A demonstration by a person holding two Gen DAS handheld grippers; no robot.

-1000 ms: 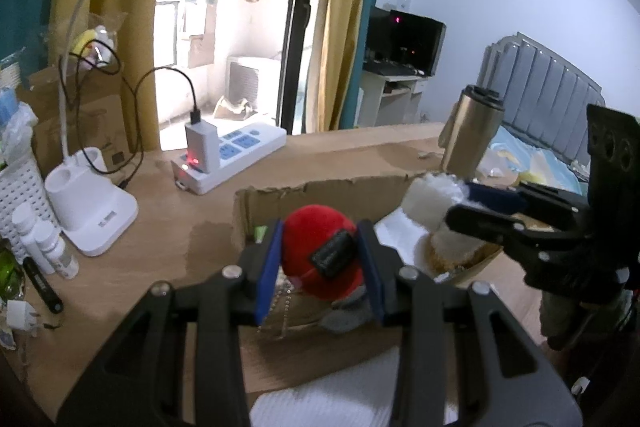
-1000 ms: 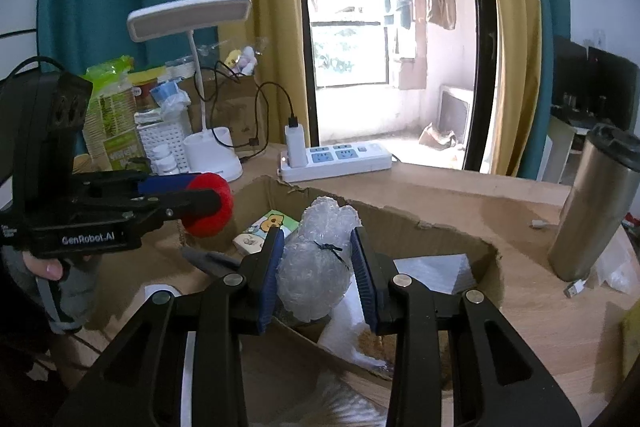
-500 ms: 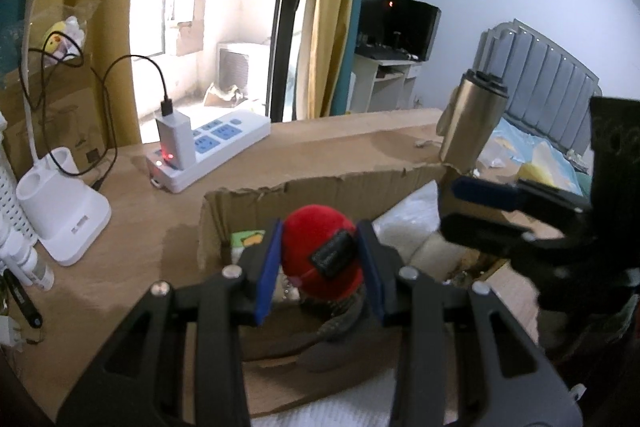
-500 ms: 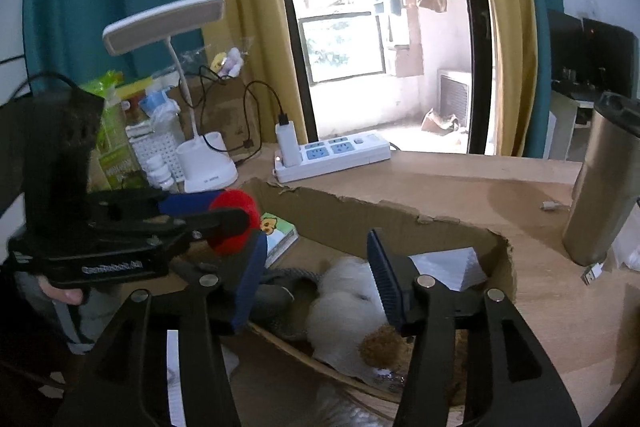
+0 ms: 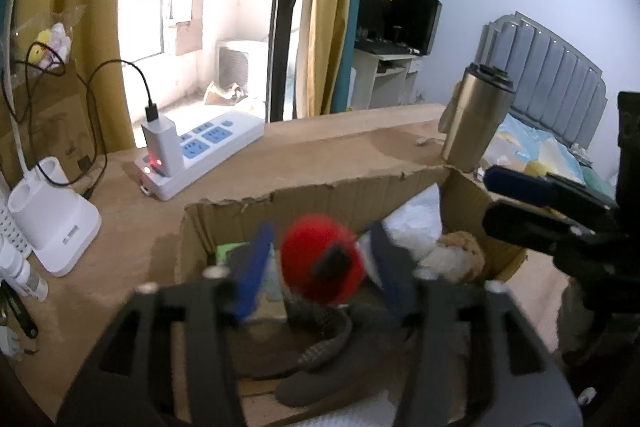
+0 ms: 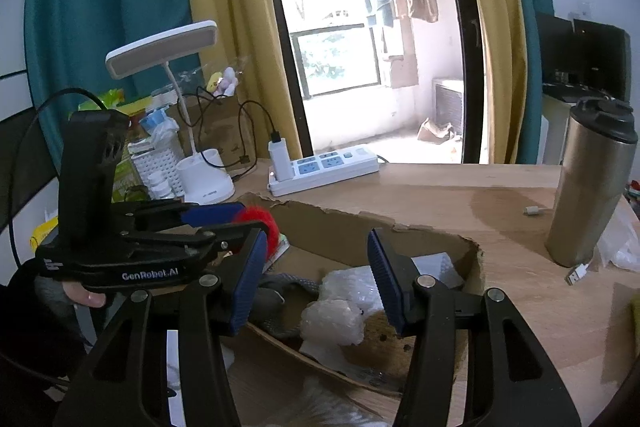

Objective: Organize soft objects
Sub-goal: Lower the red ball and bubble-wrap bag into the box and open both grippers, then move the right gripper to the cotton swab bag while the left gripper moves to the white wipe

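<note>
A torn cardboard box (image 5: 320,199) (image 6: 440,239) sits on the wooden desk. My left gripper (image 5: 320,263) (image 6: 224,223) is open over the box; a red plush ball (image 5: 322,267) (image 6: 260,223) with a black tag is between its spread jaws, with gaps on both sides. Grey fabric (image 5: 320,343) lies below it. My right gripper (image 6: 316,279) is open and empty above the box; it also shows in the left wrist view (image 5: 516,199). A crinkled clear plastic bundle (image 6: 334,319) and a brown plush (image 6: 384,339) lie in the box.
A white power strip (image 5: 200,151) (image 6: 324,167) with a charger lies behind the box. A steel tumbler (image 5: 476,119) (image 6: 592,183) stands at the right. A white desk lamp (image 6: 204,175) and bottles are at the left. White cloth (image 5: 348,415) lies in front of the box.
My right gripper opened and dropped the plastic bundle into the box. My left gripper moved over the box and its jaws have just spread away from the red ball.
</note>
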